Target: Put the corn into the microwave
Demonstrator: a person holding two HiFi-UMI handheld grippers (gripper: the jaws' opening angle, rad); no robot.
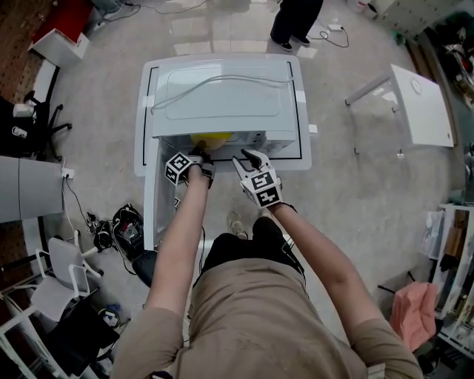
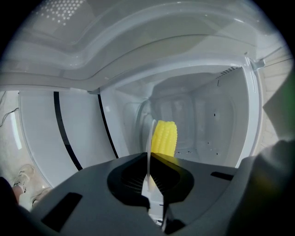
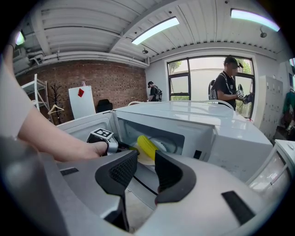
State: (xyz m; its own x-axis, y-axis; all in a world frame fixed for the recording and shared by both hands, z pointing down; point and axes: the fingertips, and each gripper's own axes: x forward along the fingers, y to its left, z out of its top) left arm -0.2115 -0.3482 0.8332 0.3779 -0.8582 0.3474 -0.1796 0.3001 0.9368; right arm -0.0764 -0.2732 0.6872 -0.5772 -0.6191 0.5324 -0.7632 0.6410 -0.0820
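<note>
A yellow corn cob [image 1: 209, 138] [image 2: 164, 137] [image 3: 146, 146] lies on a white plate [image 2: 149, 147] [image 3: 159, 146] just inside the open white microwave [image 1: 222, 96] [image 3: 198, 124]. My left gripper [image 1: 200, 155] [image 2: 150, 177] reaches into the cavity and is shut on the plate's near rim, which shows edge-on between its jaws. My right gripper [image 1: 248, 157] [image 3: 139, 173] hovers open and empty in front of the microwave's mouth, to the right of the left one. The microwave door [image 1: 152, 192] [image 2: 60, 133] hangs open at the left.
A person [image 1: 296, 22] [image 3: 228, 87] stands beyond the microwave. A white folding table [image 1: 422, 104] stands at the right. Chairs, cables and bags [image 1: 126, 226] crowd the floor at the left.
</note>
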